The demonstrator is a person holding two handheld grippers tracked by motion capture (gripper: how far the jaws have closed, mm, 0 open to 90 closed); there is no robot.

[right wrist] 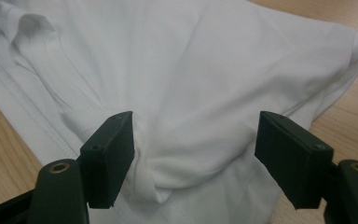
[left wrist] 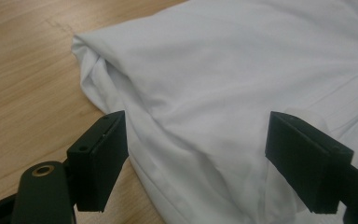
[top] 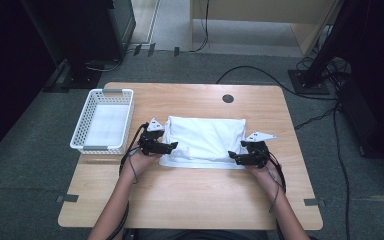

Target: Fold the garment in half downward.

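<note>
A folded white cloth (top: 205,140) lies in the middle of the wooden table (top: 190,195). My left gripper (top: 172,146) sits at the cloth's left edge and points inward over it. Its jaws stand wide apart in the left gripper view, where the left gripper (left wrist: 196,135) has the cloth (left wrist: 214,60) bulging loosely between the jaws. My right gripper (top: 232,157) is at the cloth's near right corner. In the right gripper view, the right gripper (right wrist: 196,135) is open around a bunched fold of the cloth (right wrist: 168,56), which lies slack against one jaw.
A white plastic basket (top: 86,112) stands at the table's left side, beside my left hand. A round cable hole (top: 228,98) sits near the far edge. Cables run over the floor beyond the table.
</note>
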